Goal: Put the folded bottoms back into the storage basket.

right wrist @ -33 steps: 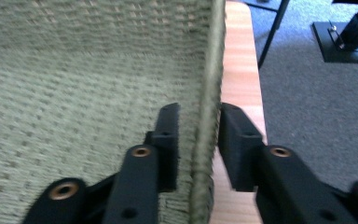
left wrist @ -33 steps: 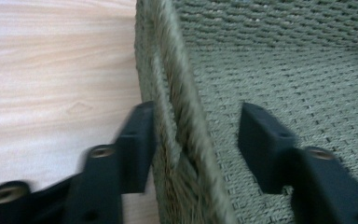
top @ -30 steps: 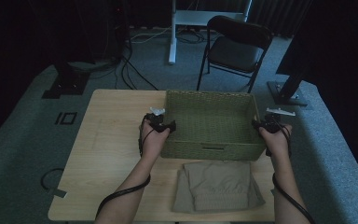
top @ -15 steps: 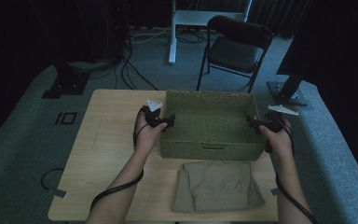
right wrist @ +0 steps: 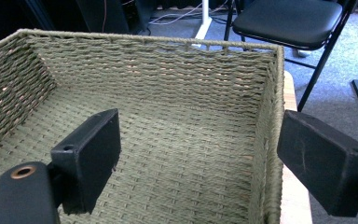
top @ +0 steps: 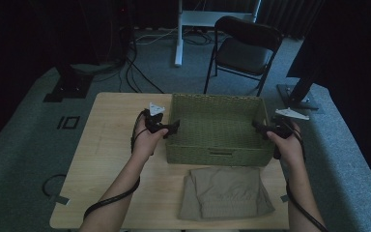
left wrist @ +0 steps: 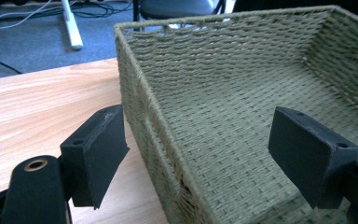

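A green woven basket stands empty on the wooden table. My left gripper is at the basket's left wall, which runs between its jaws; neither pad presses on it. The jaws have just been opening and stand wide apart. My right gripper straddles the right wall the same way. Its jaws have also just been opening, and there is a gap on both sides of the wall.
A folded khaki cloth lies on the table in front of the basket, near the front edge. Beyond the table stand a black folding chair and a white desk leg, with cables on the grey carpet.
Both hands have risen a little and slid along the basket's side walls toward the far end. The basket has stayed where it was on the table.
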A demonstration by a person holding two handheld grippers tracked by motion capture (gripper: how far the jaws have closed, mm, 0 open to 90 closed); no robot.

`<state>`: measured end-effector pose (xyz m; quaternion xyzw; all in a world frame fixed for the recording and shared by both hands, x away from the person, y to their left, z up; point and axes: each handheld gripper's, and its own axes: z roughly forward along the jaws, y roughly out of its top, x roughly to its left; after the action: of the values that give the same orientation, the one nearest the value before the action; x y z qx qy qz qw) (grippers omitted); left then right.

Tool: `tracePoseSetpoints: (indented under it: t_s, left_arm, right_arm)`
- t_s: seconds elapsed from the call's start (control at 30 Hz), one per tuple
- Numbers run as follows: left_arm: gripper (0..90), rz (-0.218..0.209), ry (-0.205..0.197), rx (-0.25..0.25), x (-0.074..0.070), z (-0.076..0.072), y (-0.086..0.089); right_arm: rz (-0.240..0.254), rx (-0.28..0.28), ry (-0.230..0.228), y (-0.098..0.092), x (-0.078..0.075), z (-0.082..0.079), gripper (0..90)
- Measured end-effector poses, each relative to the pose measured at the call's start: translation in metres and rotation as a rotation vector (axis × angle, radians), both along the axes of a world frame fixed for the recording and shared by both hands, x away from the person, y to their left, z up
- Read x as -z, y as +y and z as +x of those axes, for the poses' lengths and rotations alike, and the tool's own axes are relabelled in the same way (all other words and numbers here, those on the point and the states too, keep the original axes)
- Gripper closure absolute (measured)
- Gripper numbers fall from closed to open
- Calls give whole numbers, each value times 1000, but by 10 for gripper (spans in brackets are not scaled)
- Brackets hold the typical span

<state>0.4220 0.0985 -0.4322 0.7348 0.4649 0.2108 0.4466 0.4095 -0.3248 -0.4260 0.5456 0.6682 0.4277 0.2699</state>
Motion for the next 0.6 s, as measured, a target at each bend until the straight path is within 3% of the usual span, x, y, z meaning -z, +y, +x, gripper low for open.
tracePoseSetpoints:
  t_s: [0.6]
  left_arm:
    - [202,-12,-32,76,-12,-37,5]
  right_arm:
    - [-29,-55,-62,8,-15,-38,124]
